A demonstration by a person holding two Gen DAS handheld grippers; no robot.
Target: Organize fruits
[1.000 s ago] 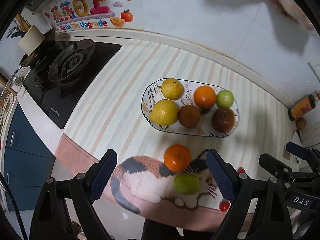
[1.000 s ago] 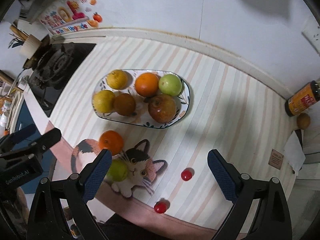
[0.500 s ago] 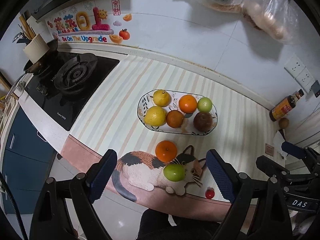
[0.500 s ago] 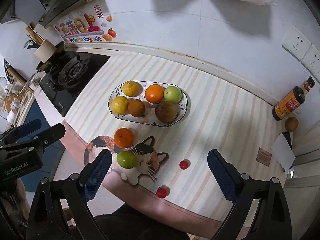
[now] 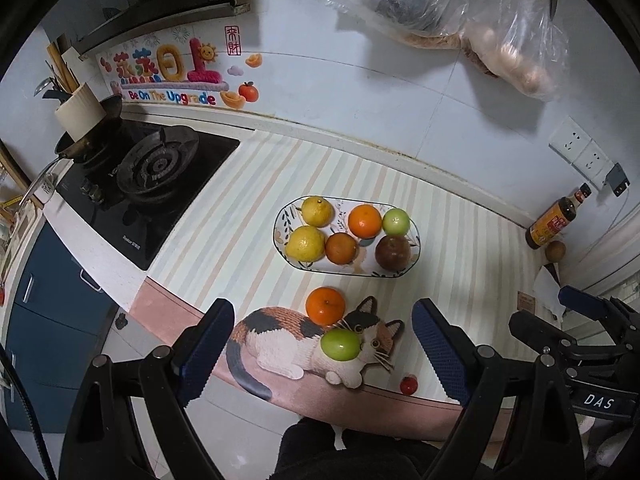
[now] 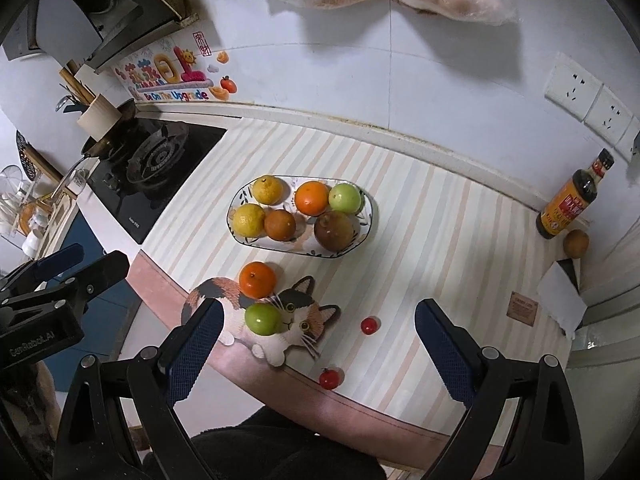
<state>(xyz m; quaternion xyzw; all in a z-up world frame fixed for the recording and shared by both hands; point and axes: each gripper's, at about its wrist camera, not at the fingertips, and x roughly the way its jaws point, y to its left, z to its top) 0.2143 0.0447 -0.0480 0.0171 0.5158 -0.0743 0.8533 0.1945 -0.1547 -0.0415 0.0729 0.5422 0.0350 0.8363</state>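
Note:
An oval patterned plate (image 5: pixel 416 246) (image 6: pixel 370 216) holds several fruits on the striped counter mat. A loose orange (image 5: pixel 325 305) (image 6: pixel 257 279) and a green apple (image 5: pixel 341 344) (image 6: pixel 263 319) lie on the mat's cat picture, in front of the plate. Two cherry tomatoes (image 6: pixel 369 325) (image 6: pixel 329 378) lie near the front edge; one shows in the left wrist view (image 5: pixel 408 385). My left gripper (image 5: pixel 322 352) is open and empty, high above the counter's front edge. My right gripper (image 6: pixel 318 354) is open and empty, likewise high and back.
A gas hob (image 5: pixel 148 168) with a pan stands at the left. A sauce bottle (image 6: pixel 572 204), a brown fruit (image 6: pixel 576 243) and white paper (image 6: pixel 562 300) are at the right wall. Plastic bags (image 5: pixel 460 12) hang on the wall above.
Both grippers have drawn up and back from the counter, so the plate and loose fruits look smaller and farther. Nothing on the counter has moved.

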